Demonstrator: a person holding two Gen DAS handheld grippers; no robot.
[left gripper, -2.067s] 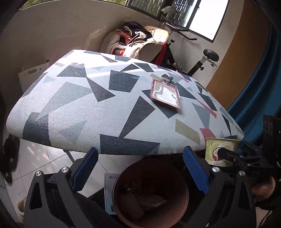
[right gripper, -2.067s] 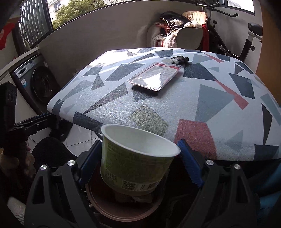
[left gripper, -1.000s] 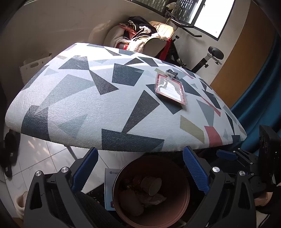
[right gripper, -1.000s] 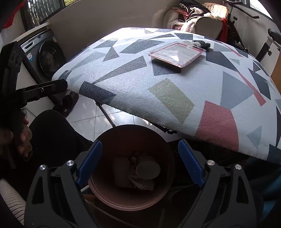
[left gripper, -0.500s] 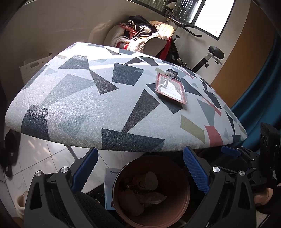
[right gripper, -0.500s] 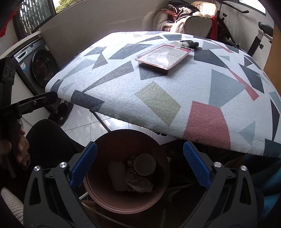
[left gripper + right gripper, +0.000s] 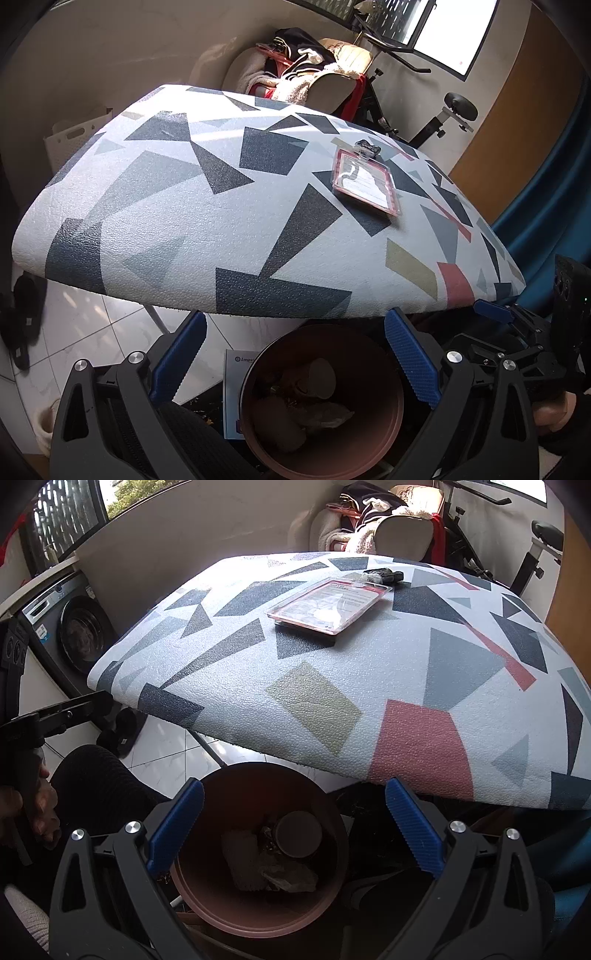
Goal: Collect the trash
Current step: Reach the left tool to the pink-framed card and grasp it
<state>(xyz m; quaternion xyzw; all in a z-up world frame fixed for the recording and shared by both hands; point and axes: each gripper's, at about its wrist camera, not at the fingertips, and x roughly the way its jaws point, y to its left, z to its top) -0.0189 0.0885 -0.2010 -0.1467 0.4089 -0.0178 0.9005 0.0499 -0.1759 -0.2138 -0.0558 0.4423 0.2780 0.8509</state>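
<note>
A brown round bin [image 7: 376, 347] stands on the floor below the table's near edge. It also shows in the right wrist view [image 7: 236, 779]. Inside lie an upturned paper cup [image 7: 298, 833] and crumpled wrappers [image 7: 288, 877]. My left gripper [image 7: 293, 358] is open and empty above the bin. My right gripper [image 7: 293, 829] is open and empty above the bin too. It shows from the side in the left wrist view [image 7: 495, 314]. A pink plastic blister pack [image 7: 365, 182] lies flat on the patterned table [image 7: 184, 206], also seen in the right wrist view [image 7: 328, 603].
A small dark item [image 7: 382, 576] lies just behind the pack. A chair piled with clothes [image 7: 306, 74] and an exercise bike [image 7: 439, 110] stand beyond the table. A washing machine [image 7: 70, 627] is at the left. A blue-white booklet [image 7: 236, 391] lies by the bin.
Two seconds ago my right gripper held the green paper cup over the bin. It opened, the cup fell in, and the gripper has lifted slightly since. The left gripper stayed put.
</note>
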